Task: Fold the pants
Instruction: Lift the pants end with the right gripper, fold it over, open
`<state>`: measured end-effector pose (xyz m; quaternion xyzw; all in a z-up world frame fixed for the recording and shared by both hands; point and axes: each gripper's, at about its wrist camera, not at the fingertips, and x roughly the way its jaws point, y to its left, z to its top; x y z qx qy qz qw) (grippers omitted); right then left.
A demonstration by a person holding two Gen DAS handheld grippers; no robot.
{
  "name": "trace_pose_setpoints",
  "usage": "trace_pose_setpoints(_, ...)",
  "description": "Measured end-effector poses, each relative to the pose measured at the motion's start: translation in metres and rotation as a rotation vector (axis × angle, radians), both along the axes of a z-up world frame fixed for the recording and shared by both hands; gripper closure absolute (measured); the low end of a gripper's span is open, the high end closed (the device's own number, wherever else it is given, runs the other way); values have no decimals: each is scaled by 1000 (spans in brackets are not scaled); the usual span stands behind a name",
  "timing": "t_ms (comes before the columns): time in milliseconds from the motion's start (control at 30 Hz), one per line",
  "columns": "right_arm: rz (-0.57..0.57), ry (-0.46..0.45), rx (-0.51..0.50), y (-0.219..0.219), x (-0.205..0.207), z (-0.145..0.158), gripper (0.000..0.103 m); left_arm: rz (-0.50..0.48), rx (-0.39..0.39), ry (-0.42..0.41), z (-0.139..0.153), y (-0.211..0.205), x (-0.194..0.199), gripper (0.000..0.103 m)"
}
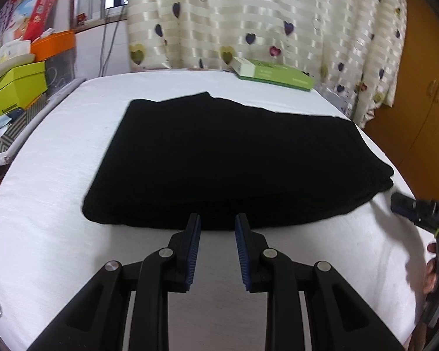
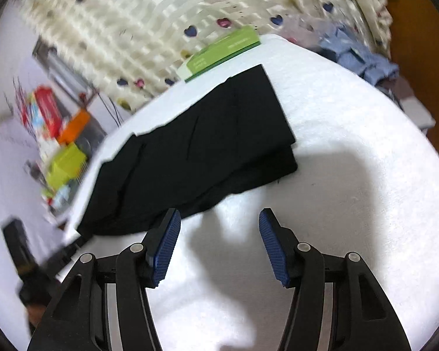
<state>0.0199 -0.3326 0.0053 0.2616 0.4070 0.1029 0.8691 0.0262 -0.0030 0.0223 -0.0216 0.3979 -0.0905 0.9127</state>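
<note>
Nearest in the left wrist view, the left gripper [image 1: 217, 222] hovers over the white-covered table [image 1: 58, 204], its blue-padded fingers [image 1: 194, 248] narrowly parted and empty, tips just at the near hem of the black pants [image 1: 228, 161]. The pants lie folded flat in a stacked rectangle mid-table. At 3 o'clock, the right gripper [image 2: 219, 219] points in toward the pants' corner, fingers spread wide, gripping nothing. At 1 o'clock beyond the pants rests a green box [image 1: 273, 74], before the heart-patterned curtain [image 1: 248, 14].

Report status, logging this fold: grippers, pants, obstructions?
Left gripper open, empty. Right gripper open, empty. Black pants folded flat on white table. Nothing obstructing.
</note>
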Motion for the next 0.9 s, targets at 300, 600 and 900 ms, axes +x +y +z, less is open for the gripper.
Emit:
trace_pose_setpoints(300, -61, 23, 101, -15, 22, -3, 46, -5, 15, 19, -5, -8, -4, 76)
trace_pose_setpoints(600, -178, 30, 163, -18, 18, -7, 46, 2, -5, 49, -10, -5, -3, 76)
trace_pose_setpoints(900, -275, 34, 185, -23, 37, -5, 46, 4, -22, 52, -10, -2, -3, 76)
